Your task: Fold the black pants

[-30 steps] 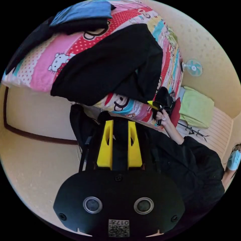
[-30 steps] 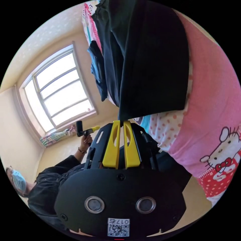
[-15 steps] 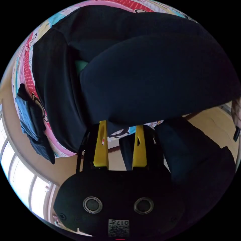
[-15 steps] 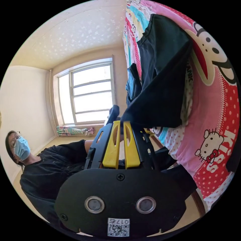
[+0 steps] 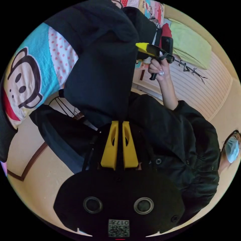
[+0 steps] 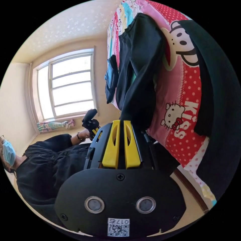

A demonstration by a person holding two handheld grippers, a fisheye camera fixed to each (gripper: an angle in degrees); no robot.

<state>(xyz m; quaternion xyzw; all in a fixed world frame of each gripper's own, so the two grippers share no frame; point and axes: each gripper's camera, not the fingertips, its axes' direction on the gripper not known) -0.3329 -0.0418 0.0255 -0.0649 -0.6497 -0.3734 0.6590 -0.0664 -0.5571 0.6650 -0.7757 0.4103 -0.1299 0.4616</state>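
A person in a dark shirt (image 5: 175, 140) holds a two-jaw gripper in each hand beside a bed with a cartoon-print cover (image 6: 185, 105). In the left gripper view, the left gripper (image 5: 119, 124) has its yellow jaws drawn together on an edge of the black pants (image 5: 100, 82), which hang straight ahead of the jaw tips and drape over the bed's side. Beyond them, the right gripper (image 5: 140, 46) is also clamped on the dark cloth, the person's hand (image 5: 158, 71) on its handle. In the right gripper view, the right gripper's jaws are clenched on the pants' fabric directly ahead, with a window (image 6: 67, 87) off to one side and folded blue clothing (image 6: 110, 77) lying farther along the bed.
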